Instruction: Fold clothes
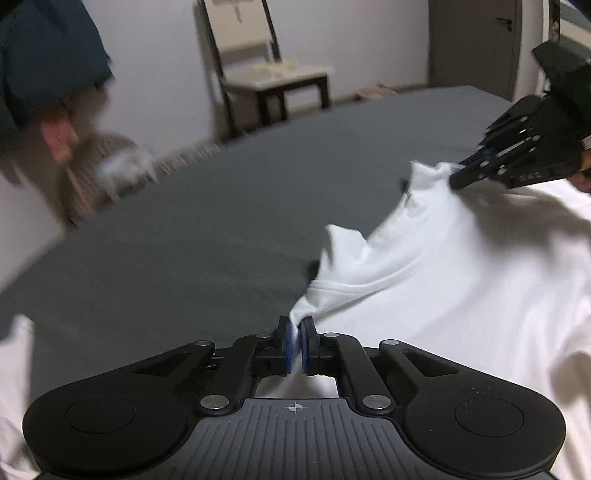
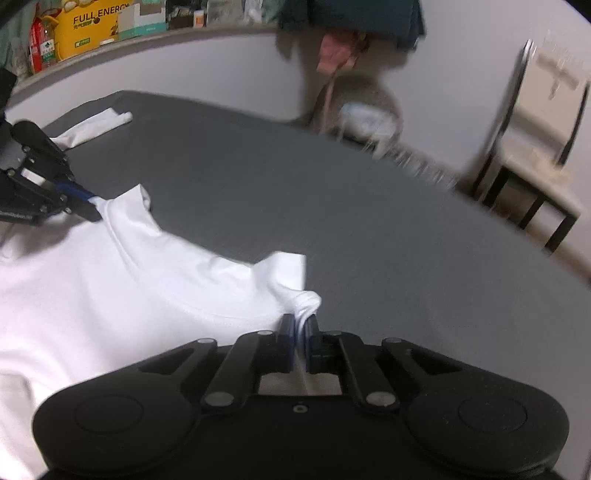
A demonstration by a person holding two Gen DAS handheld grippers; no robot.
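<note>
Obscured and indeterminate areas

Person [image 1: 55,74] behind the tabletop [image 1: 221,206] is motion-blurred; the object carried is unidentifiable. White garment [image 1: 461,295] runs off the frame edges, lower portion hidden behind the gripper bodies. Shelf labels [image 2: 99,22] are mostly illegible.

Left wrist view: sits just behind the left gripper [image 1: 295,347], low over the grey surface [image 1: 184,240], facing across it toward a chair [image 1: 266,74] by the wall; the right gripper [image 1: 458,179] shows at its right edge
Right wrist view: sits just behind the right gripper [image 2: 301,343], equally low and close, facing across the surface; the left gripper [image 2: 94,210] shows at its left
Shared: white garment [image 1: 443,280], grey surface, chair, a blurred person at the far edge
</note>
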